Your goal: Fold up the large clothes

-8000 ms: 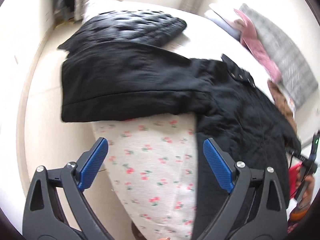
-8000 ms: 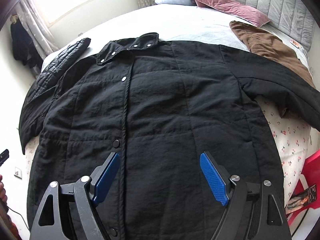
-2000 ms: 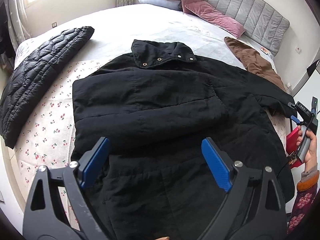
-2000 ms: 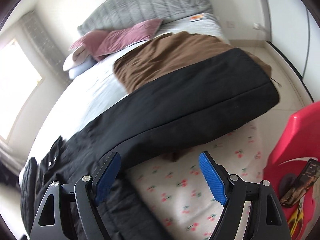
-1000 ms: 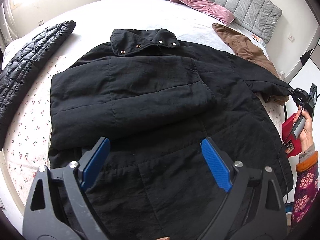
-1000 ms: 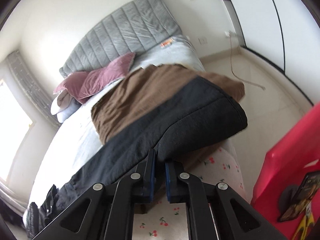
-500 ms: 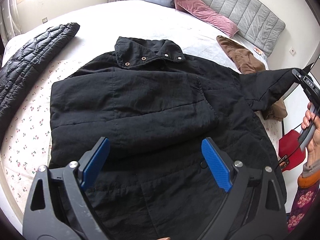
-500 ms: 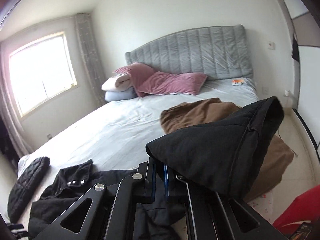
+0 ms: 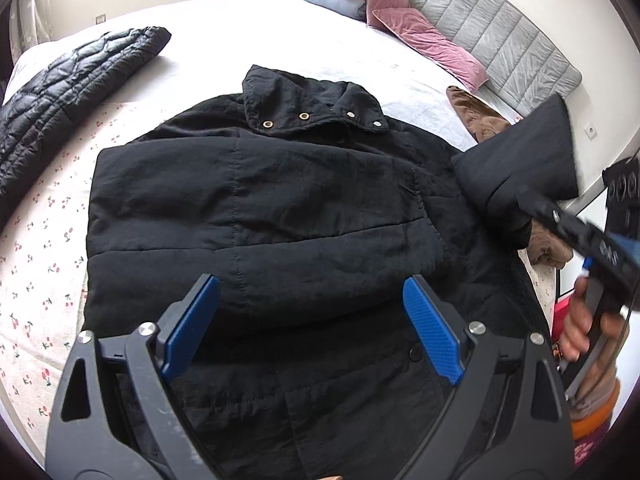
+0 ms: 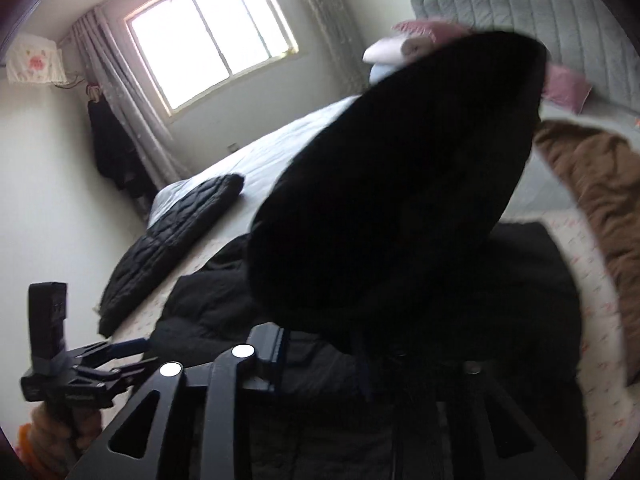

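Note:
A large black coat lies face up on the bed, collar with snaps at the far side, its left sleeve folded across the chest. My left gripper is open and empty above the coat's lower front. My right gripper is shut on the coat's right sleeve and holds it lifted in the air over the coat body; it shows in the left wrist view at the right edge, with the right gripper below it.
A black quilted jacket lies at the bed's left. A brown garment lies at the right near pink pillows and the grey headboard. The floral sheet shows at left. A window is behind.
My right gripper closed on the right sleeve at the bed's edge, lifted it and swung it up and inward over the coat. The left gripper stayed open, hovering over the coat.

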